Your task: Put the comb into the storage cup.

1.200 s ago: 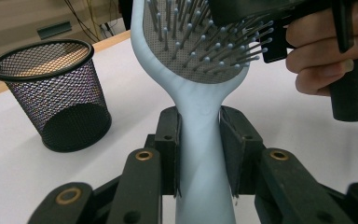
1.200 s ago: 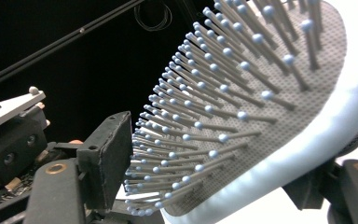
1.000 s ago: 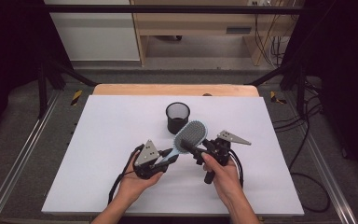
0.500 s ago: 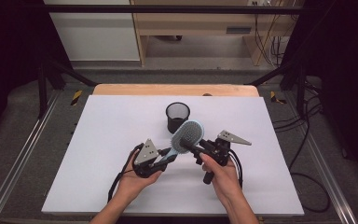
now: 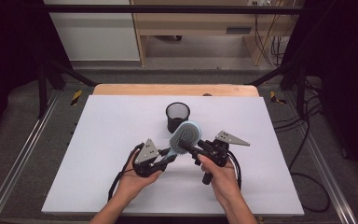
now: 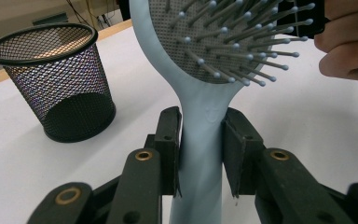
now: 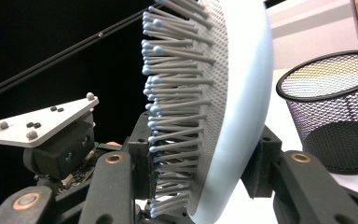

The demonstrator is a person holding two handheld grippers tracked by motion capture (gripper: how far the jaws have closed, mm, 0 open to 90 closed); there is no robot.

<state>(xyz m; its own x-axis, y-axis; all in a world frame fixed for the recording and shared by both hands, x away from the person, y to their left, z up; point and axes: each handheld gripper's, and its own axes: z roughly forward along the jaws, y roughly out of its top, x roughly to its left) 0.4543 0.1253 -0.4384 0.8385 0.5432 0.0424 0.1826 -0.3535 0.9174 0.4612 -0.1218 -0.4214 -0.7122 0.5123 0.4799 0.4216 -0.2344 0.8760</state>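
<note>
A light blue hairbrush [image 5: 185, 136] is held tilted above the white table [image 5: 98, 140], just in front of a black mesh cup [image 5: 177, 116]. My left gripper [image 5: 164, 159] is shut on the brush's handle [image 6: 200, 140]; in the left gripper view its jaws press both sides of the handle. My right gripper [image 5: 194, 150] is shut across the brush's head [image 7: 233, 107], one jaw against the bristles and the other against the smooth back. The left gripper's grey plate [image 7: 42, 121] appears behind the bristles in the right gripper view.
The mesh cup [image 6: 51, 79] stands upright and looks empty, close behind the brush. A wooden strip [image 5: 177, 89] borders the table's far edge. Cables [image 5: 235, 168] trail from both grippers toward the person. Metal rails [image 5: 23, 154] flank the table.
Both hands and the hairbrush have drifted slightly left and toward the cup. Both grips look the same as before.
</note>
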